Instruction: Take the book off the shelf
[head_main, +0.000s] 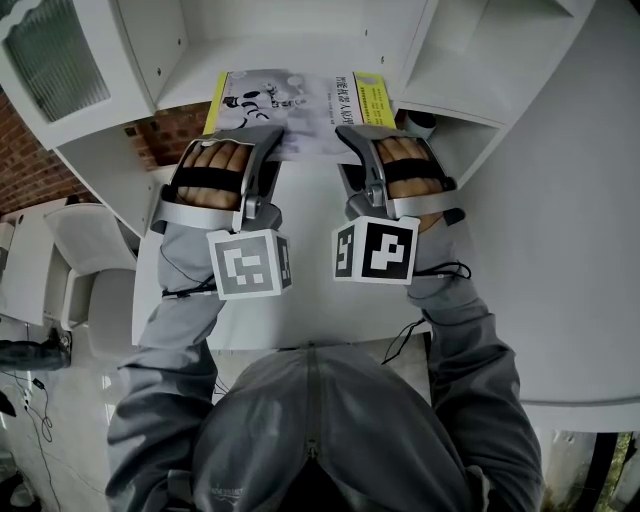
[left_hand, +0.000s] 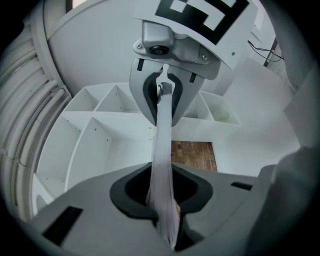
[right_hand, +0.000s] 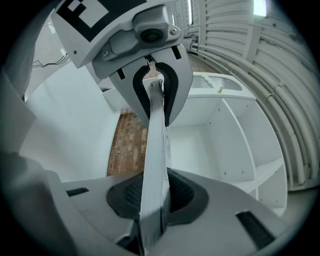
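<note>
Book (head_main: 290, 100), yellow-banded, print unreadable, pinched by left tongs (left_hand: 162, 194), right tongs (right_hand: 152, 196)

Print on the book (head_main: 290, 105) cover — tiny, blurred, nothing legible

The book (head_main: 290, 105) is held flat between the two, with one side set in the jaws of the left hand-held gripper (head_main: 262, 138) and the other side in the jaws of the right hand-held gripper (head_main: 360, 138). The shelf (head_main: 300, 50) is seen just beyond both. The tabletop (head_main: 310, 310) is spread below them.
</note>
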